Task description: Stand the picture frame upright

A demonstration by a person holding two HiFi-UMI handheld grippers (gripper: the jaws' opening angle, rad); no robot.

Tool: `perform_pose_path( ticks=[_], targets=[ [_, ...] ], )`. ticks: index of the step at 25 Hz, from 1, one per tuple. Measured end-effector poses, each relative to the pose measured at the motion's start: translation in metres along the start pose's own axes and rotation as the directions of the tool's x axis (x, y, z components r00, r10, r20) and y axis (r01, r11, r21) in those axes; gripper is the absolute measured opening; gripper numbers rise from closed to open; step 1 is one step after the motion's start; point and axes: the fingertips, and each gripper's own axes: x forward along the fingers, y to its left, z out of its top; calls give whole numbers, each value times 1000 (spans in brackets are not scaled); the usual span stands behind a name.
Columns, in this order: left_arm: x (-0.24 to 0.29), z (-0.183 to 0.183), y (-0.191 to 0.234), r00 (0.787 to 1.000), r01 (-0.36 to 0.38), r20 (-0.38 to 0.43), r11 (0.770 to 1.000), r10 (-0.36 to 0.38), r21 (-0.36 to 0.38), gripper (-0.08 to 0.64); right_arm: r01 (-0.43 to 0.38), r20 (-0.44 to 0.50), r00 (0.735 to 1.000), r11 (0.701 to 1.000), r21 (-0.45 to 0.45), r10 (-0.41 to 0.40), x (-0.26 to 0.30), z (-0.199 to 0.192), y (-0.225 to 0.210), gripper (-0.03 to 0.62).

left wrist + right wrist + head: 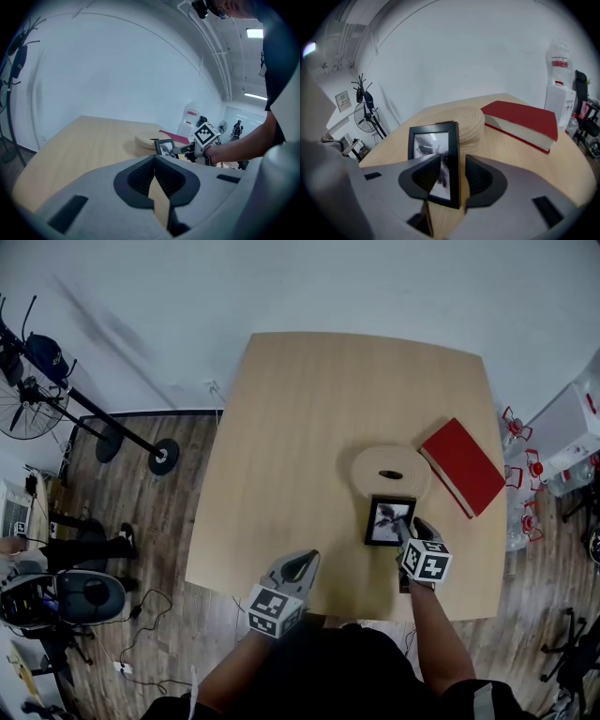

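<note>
Your right gripper (451, 164) has its jaws apart, straddling the picture frame (433, 140) edge without pinching it. I'd guess that's so you can catch it if it tips. The frame stands upright on the desk (511, 151), right in front of the round woven mat (464, 119), with the red book (520, 119) beside. Your left gripper (153, 160) has its jaws together and empty, parked well clear.

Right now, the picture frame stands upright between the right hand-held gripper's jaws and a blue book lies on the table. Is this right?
No: the book is red, not blue, as the right gripper view shows. The picture frame does stand upright.
</note>
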Motion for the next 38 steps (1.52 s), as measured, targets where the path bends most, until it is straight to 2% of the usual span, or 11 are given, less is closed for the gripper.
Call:
perform_pose_path(
  ticks=[2, 6, 12, 18, 22, 26, 38],
  targets=[
    [1, -1, 0, 1000, -2, -10, 1000, 2, 4, -5, -25, 34, 999, 999, 22, 24, -5, 6, 5, 137],
    [3, -1, 0, 1000, 4, -16, 1000, -4, 8, -5, -21, 121, 992, 1000, 18, 19, -25, 25, 11, 137],
    [9, 5, -4, 1000, 10, -24, 999, -10, 34, -5, -34, 168, 985, 998, -54, 43, -53, 48, 19, 137],
    [21, 12, -9, 999, 33, -20, 998, -32, 45, -5, -5, 236, 971, 991, -131, 36, -87, 69, 21, 135],
    [29, 18, -20, 998, 57, -15, 997, -56, 56, -5, 22, 284, 958, 983, -184, 32, -112, 77, 20, 92],
    [34, 25, -29, 997, 76, -1, 994, -76, 73, -5, 39, 315, 949, 979, -198, 25, -130, 81, 16, 38],
    [36, 37, -48, 992, 118, 28, 988, -122, 104, -5, 70, 359, 933, 976, -207, 9, -158, 80, 25, 11]
  ],
)
